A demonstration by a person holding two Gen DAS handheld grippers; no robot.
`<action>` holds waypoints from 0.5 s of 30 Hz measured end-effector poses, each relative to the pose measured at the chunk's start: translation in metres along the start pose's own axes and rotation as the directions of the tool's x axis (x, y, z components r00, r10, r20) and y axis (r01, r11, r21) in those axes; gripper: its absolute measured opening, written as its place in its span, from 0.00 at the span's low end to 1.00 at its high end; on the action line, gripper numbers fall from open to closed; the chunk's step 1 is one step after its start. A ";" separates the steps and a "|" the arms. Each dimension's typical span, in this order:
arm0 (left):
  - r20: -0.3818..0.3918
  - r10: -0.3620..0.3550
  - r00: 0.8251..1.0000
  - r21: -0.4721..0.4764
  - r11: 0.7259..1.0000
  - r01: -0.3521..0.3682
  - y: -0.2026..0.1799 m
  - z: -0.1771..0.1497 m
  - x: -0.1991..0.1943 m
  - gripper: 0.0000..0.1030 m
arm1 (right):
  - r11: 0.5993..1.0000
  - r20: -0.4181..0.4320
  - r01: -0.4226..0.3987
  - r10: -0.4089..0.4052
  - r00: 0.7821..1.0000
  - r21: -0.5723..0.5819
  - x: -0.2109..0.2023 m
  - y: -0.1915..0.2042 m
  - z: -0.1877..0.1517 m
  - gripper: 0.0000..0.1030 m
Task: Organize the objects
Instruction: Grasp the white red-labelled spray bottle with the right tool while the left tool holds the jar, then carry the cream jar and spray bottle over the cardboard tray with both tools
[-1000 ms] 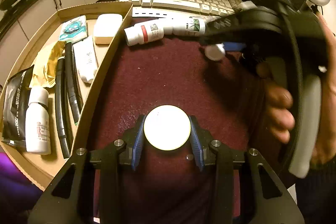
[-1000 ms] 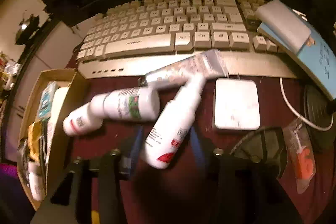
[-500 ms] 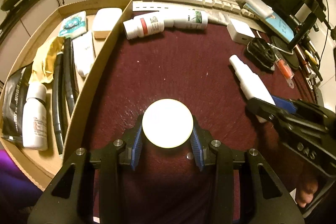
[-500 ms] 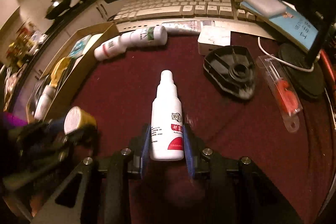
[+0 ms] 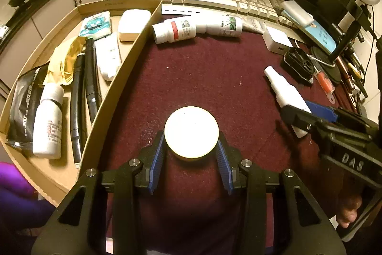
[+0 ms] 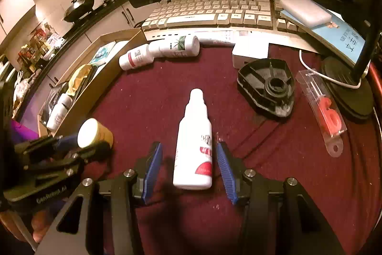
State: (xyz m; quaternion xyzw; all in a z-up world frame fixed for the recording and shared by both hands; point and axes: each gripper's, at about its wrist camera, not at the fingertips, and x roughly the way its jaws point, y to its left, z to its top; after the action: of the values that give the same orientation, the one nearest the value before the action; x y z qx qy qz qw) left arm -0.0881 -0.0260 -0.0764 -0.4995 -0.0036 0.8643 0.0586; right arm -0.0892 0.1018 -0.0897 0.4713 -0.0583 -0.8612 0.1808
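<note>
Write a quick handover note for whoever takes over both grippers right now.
Left gripper: shut on the round white-lidded yellow jar.
Right gripper: jaws just opened; the white spray bottle with red label lies loose between them on the maroon cloth.
Done: several items sit in the cardboard tray.
Left: jar, spray bottle and two white pill bottles by the keyboard.

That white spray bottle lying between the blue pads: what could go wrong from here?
The spray bottle lies loose on the cloth; the right gripper has just been opening and its pads don't touch it. It may roll. The left gripper holds a jar close by, so the two tools might bump.
</note>
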 end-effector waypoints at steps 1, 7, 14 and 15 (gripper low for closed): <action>0.003 -0.004 1.000 -0.002 1.000 0.004 0.000 0.000 -0.001 0.40 | 1.000 0.002 -0.003 0.003 1.000 0.006 0.000 -0.001 0.001 0.46; 0.013 -0.004 1.000 -0.012 1.000 0.004 0.003 -0.002 -0.002 0.39 | 0.999 -0.003 0.008 -0.008 1.000 0.042 0.004 -0.011 0.004 0.28; 0.037 -0.032 0.999 -0.035 0.999 0.034 0.007 -0.005 -0.011 0.39 | 0.999 -0.001 -0.014 0.014 1.000 0.042 -0.002 -0.010 -0.001 0.28; 0.042 -0.032 0.999 -0.037 0.999 0.034 0.007 -0.005 -0.013 0.39 | 0.999 0.004 -0.019 0.019 1.000 0.042 -0.004 -0.009 -0.002 0.28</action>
State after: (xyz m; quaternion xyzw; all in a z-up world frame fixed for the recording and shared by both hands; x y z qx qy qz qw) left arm -0.0776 -0.0348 -0.0679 -0.4824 -0.0292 0.8732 0.0634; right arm -0.0885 0.1117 -0.0902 0.4732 -0.0813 -0.8588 0.1789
